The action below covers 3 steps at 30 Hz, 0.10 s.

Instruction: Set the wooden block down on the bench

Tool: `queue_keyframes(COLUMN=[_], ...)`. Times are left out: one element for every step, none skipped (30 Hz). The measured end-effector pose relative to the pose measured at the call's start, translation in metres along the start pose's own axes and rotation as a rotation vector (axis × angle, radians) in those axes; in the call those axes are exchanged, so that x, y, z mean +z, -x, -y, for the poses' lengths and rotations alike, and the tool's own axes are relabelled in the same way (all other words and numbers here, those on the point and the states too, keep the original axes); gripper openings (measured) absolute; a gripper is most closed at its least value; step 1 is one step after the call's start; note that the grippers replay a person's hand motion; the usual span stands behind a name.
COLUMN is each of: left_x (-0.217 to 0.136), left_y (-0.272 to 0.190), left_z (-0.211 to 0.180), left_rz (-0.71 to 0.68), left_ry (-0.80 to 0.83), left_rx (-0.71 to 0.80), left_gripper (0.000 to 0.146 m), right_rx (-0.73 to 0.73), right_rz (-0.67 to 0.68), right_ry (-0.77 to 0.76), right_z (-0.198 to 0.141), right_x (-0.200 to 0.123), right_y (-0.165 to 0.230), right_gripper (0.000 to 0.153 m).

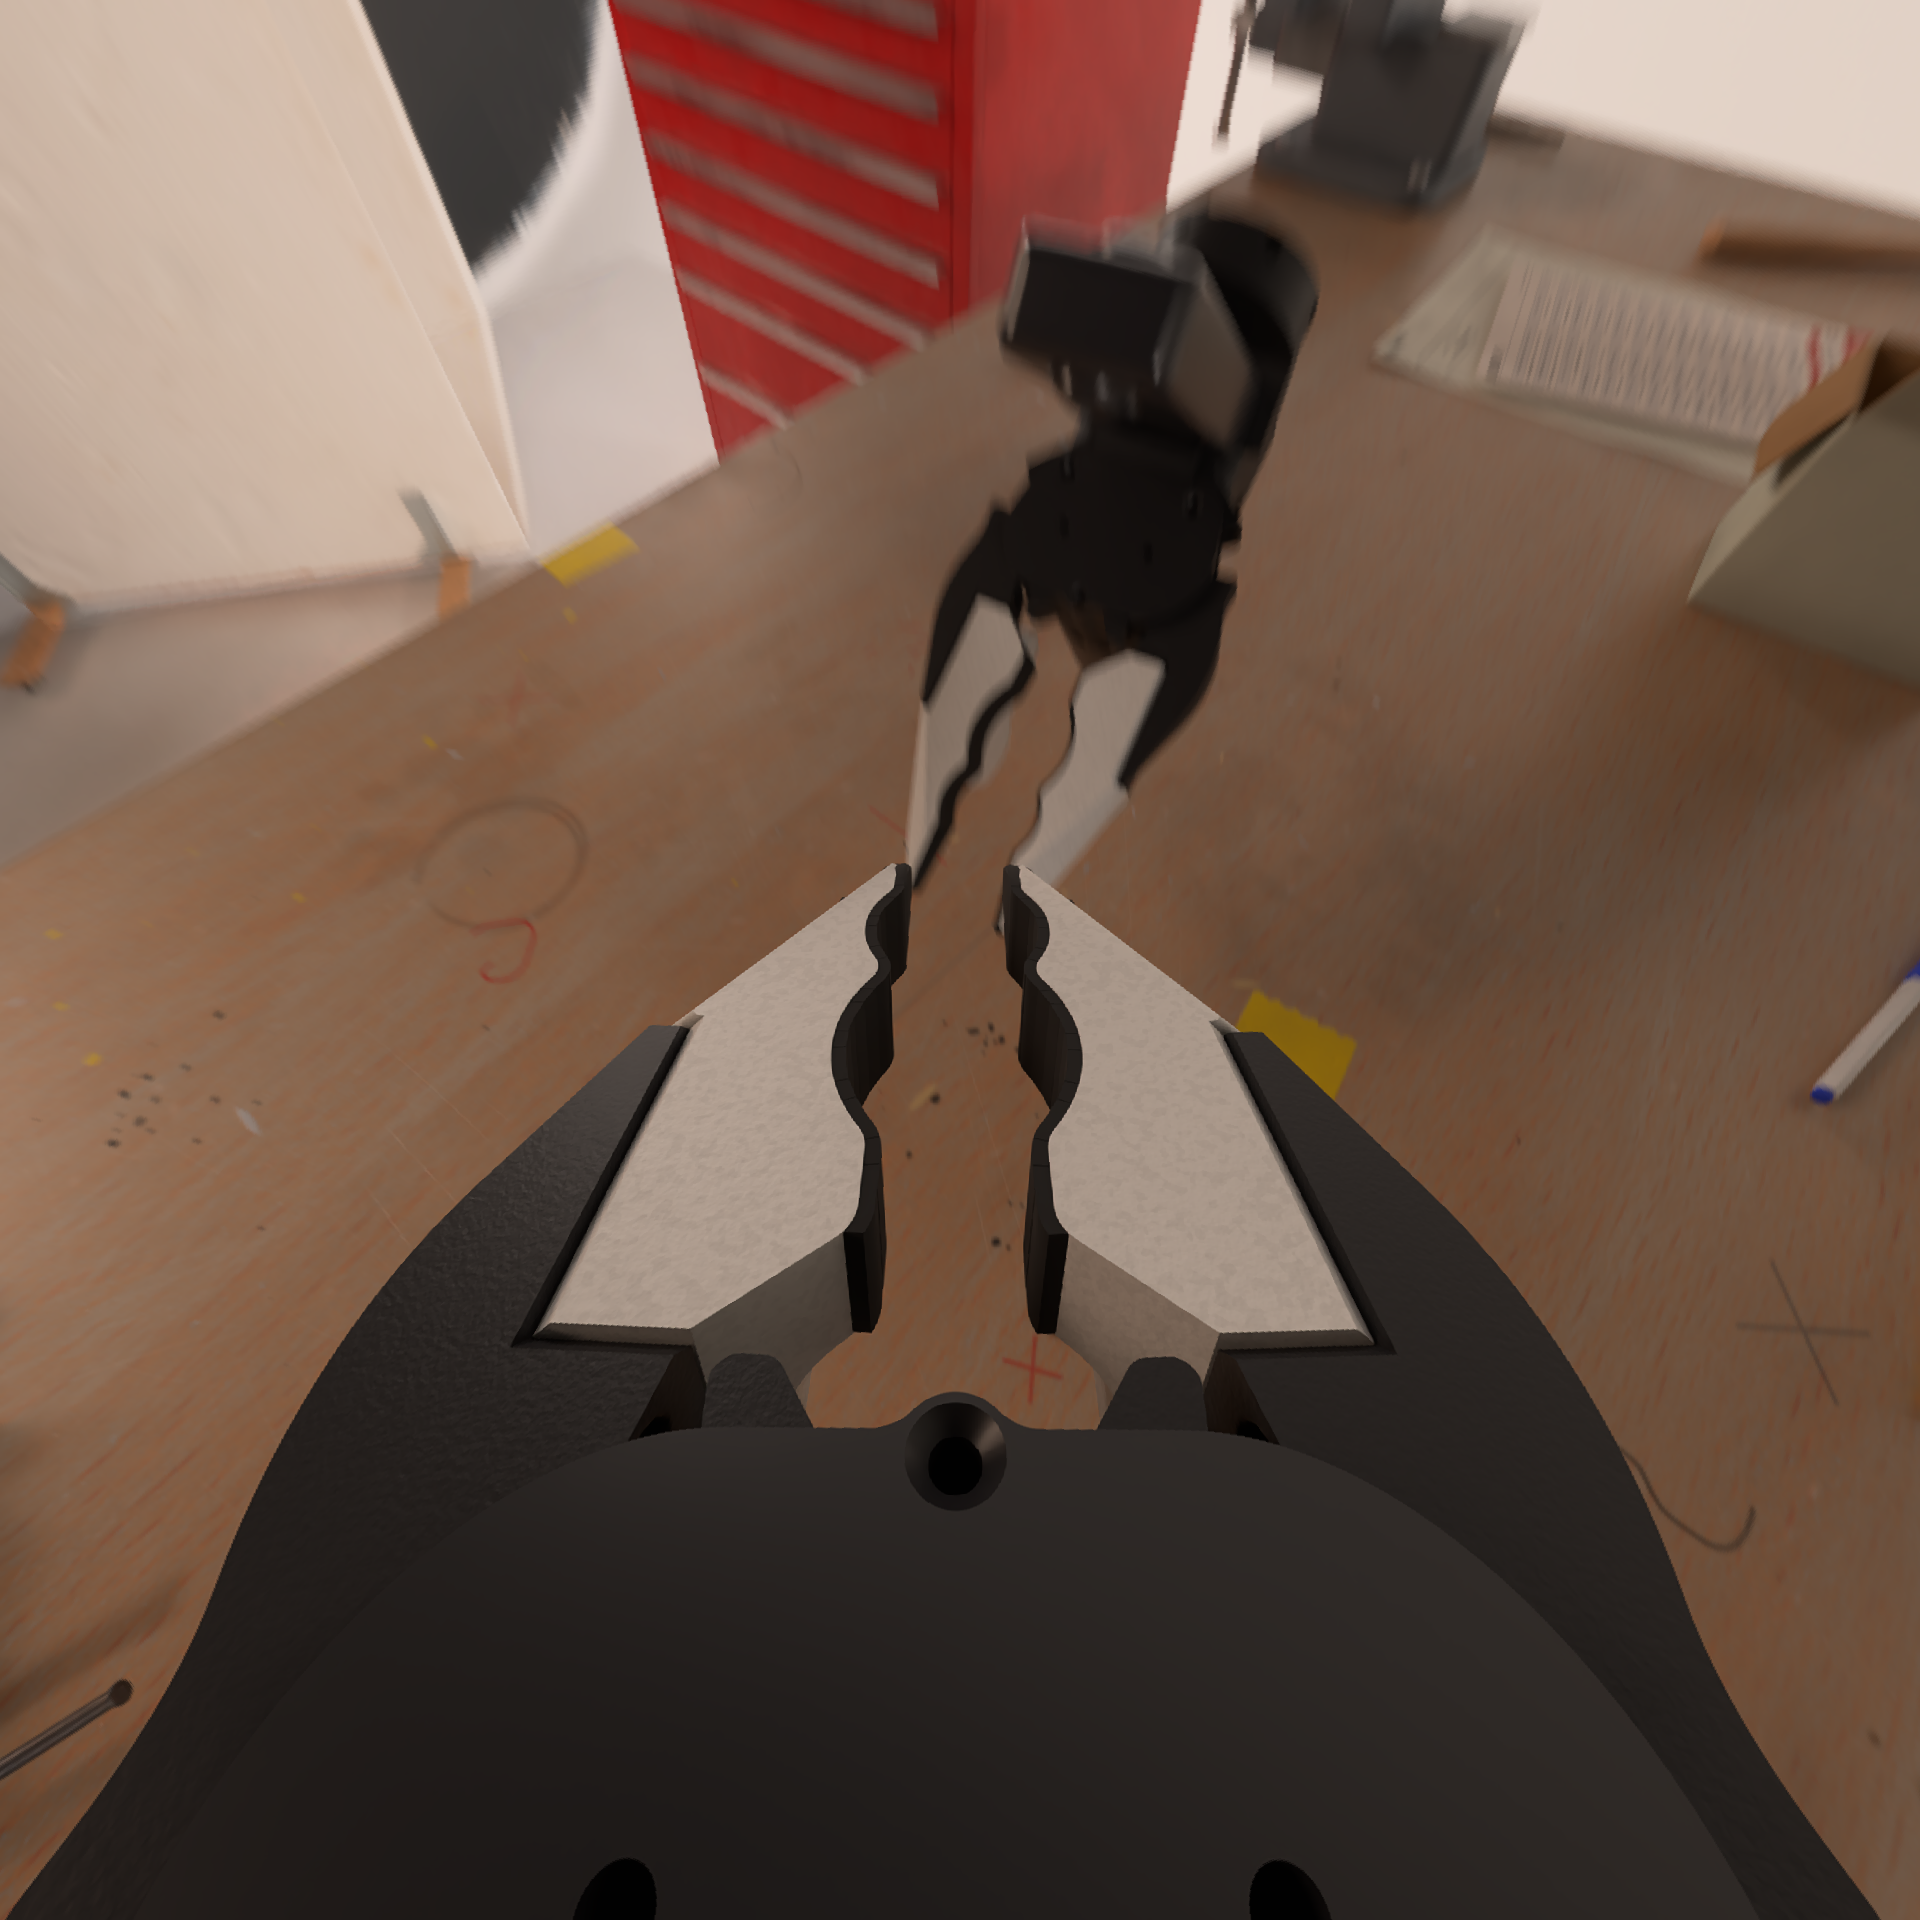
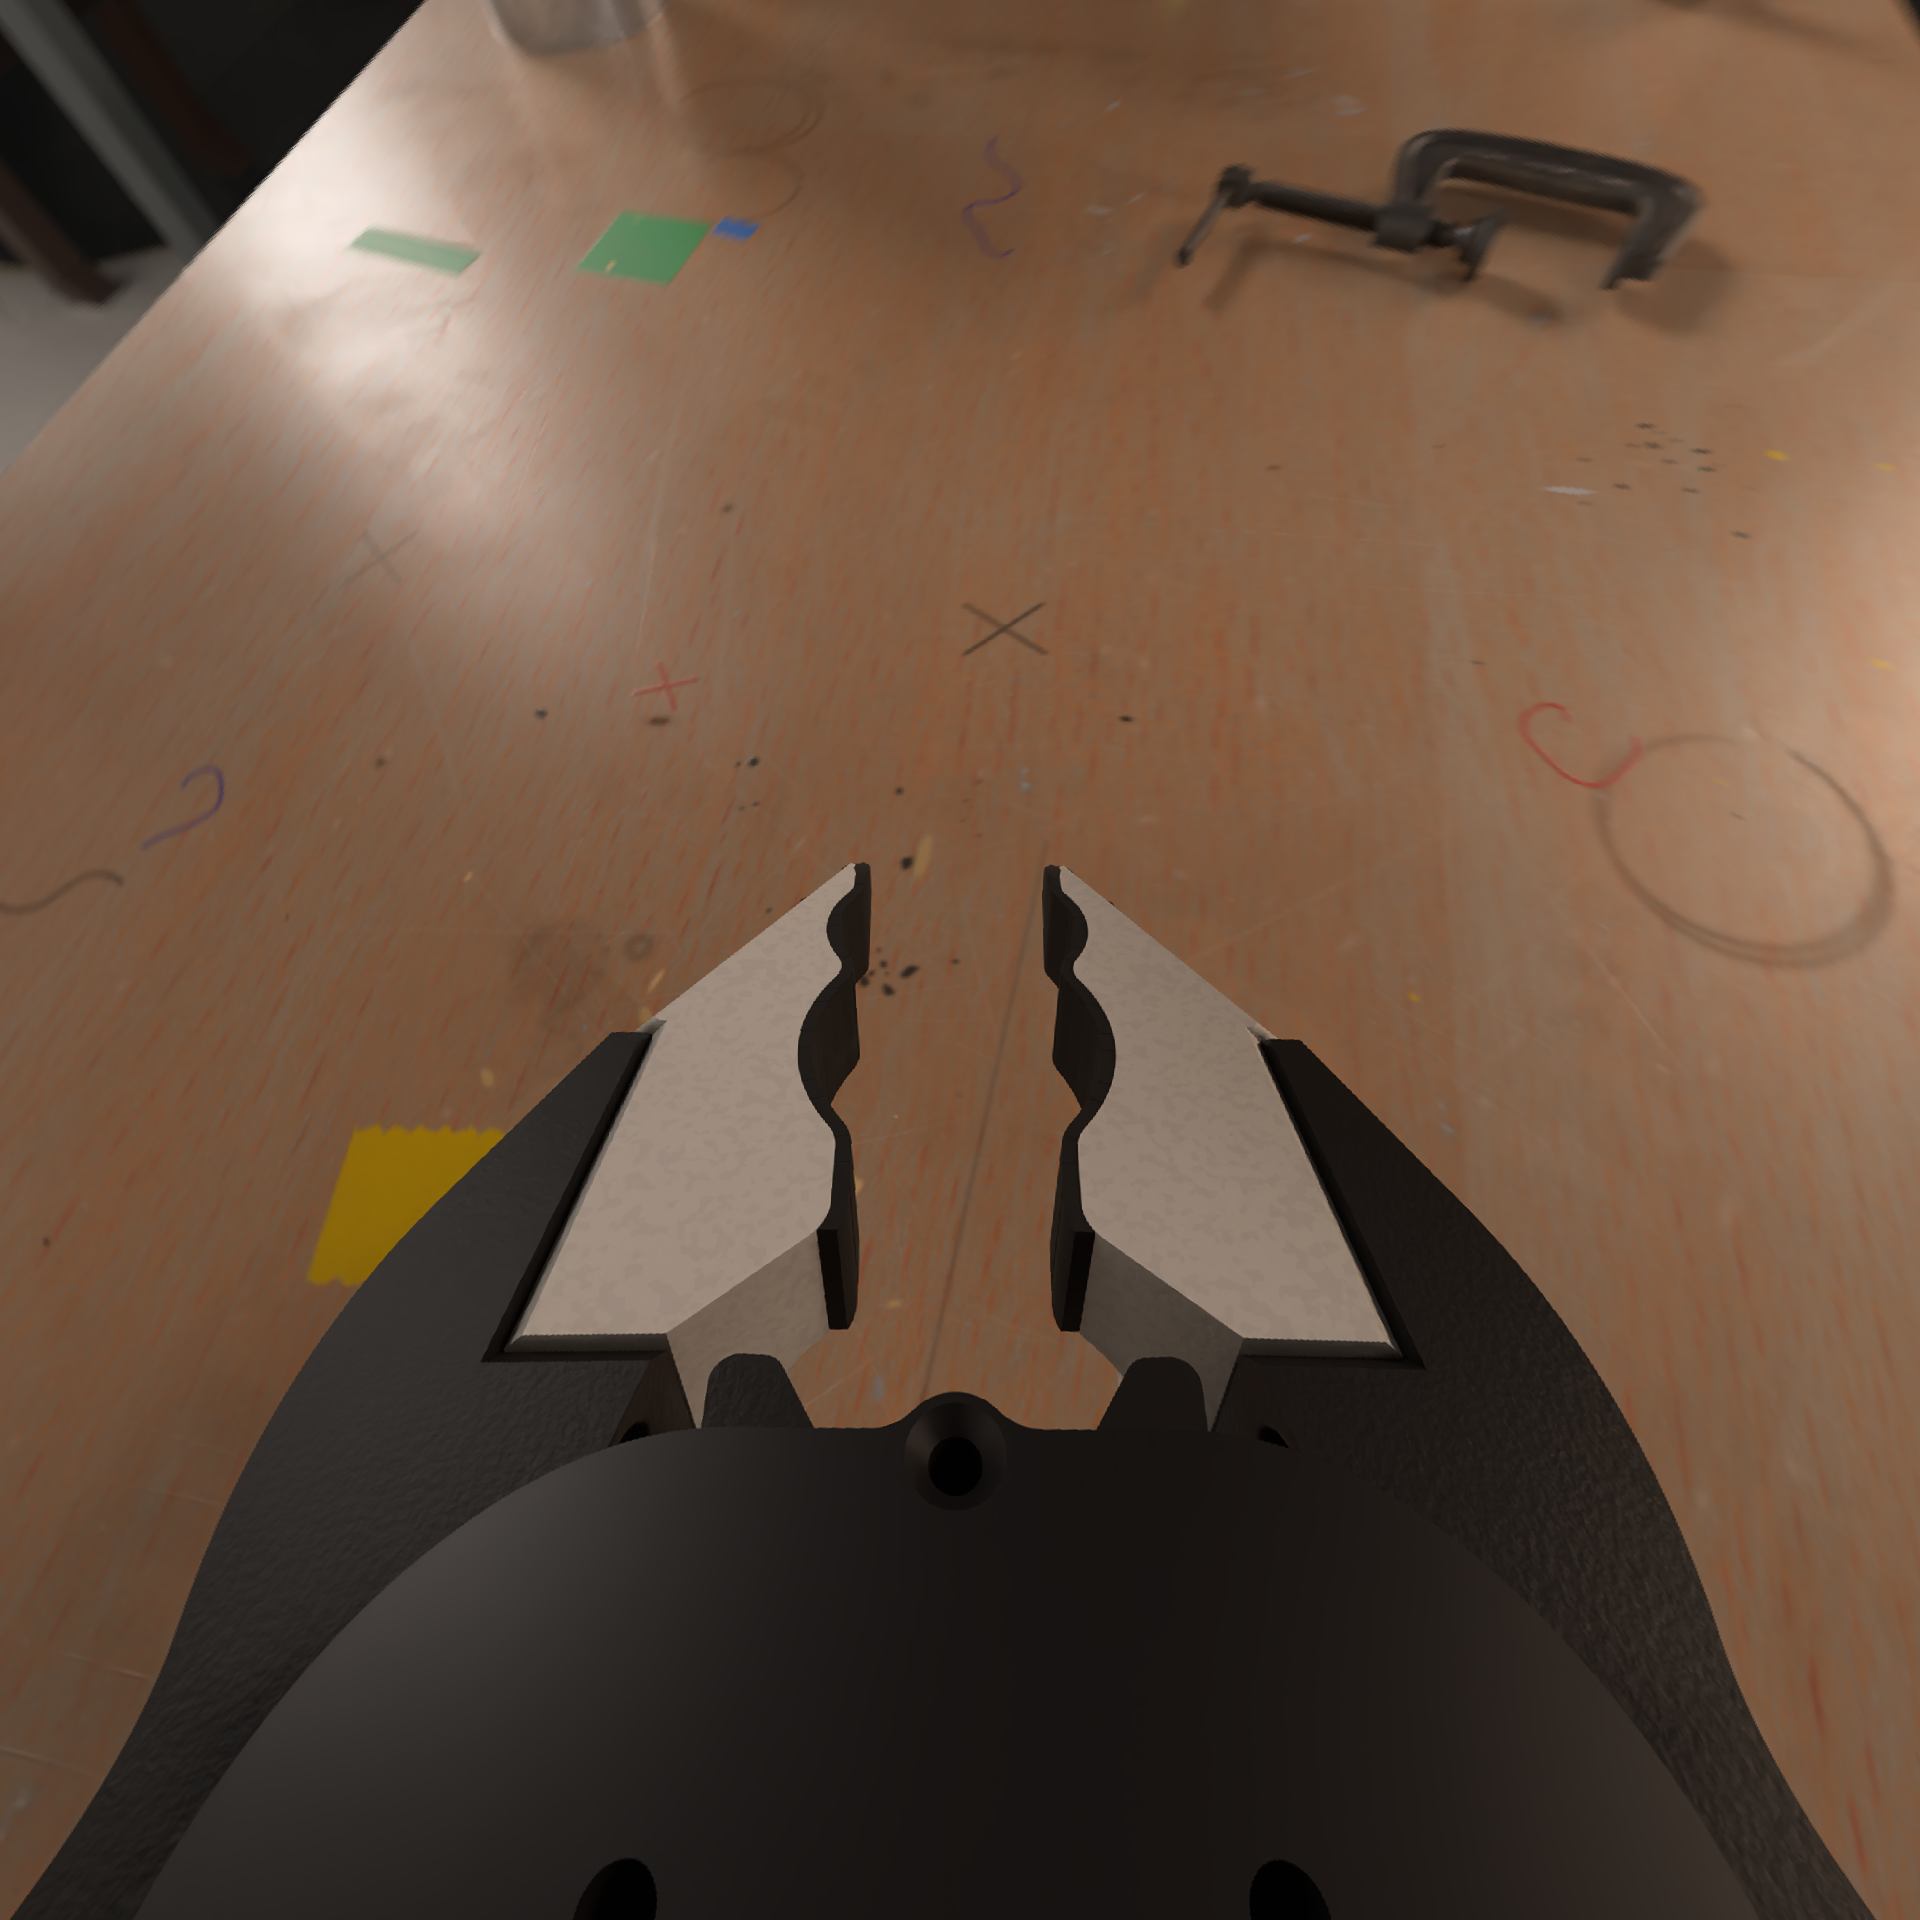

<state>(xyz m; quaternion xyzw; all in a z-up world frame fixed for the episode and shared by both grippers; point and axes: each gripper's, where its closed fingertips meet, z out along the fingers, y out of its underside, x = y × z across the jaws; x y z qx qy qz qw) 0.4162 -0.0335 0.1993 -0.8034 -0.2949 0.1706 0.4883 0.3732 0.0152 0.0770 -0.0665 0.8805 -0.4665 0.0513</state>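
Note:
No wooden block shows between either pair of fingers. My left gripper [image 1: 956, 873] is open and empty, hovering over the wooden bench top [image 1: 312, 1143]. My right gripper [image 2: 956, 873] is open and empty above the bench [image 2: 1247, 520]. It also shows blurred in the left wrist view [image 1: 982, 862], just ahead of my left fingertips, pointing down at the bench with its fingers apart. A thin brown wooden piece [image 1: 1808, 244] lies at the far right of the bench; I cannot tell whether it is the block.
A red drawer cabinet [image 1: 821, 187] and a white panel [image 1: 239, 312] stand past the bench edge. A cardboard box [image 1: 1829, 530], a paper sheet [image 1: 1600, 343], a pen [image 1: 1870, 1039] and a dark vise [image 1: 1392, 94] are to the right. A C-clamp [image 2: 1455, 208] lies far right.

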Motion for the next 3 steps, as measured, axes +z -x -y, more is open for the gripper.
queue_keyframes(left_x=[-0.01,-0.018,-0.024], left_y=[0.003,0.005,0.006], left_z=[0.007,0.013,0.017], left_rz=[0.007,0.008,0.006], left_ry=[-0.053,-0.097,-0.134], left_rx=[-0.005,-0.007,-0.009], left_gripper=[0.017,0.017,0.017], right_rx=[-0.026,-0.051,-0.076], right_rz=[0.022,0.034,0.028], right_ry=[0.016,0.034,0.047], right_z=[-0.003,-0.005,-0.007], right_x=[0.005,0.008,0.01], right_y=[0.005,0.008,0.009], right_gripper=[0.033,0.033,0.033])
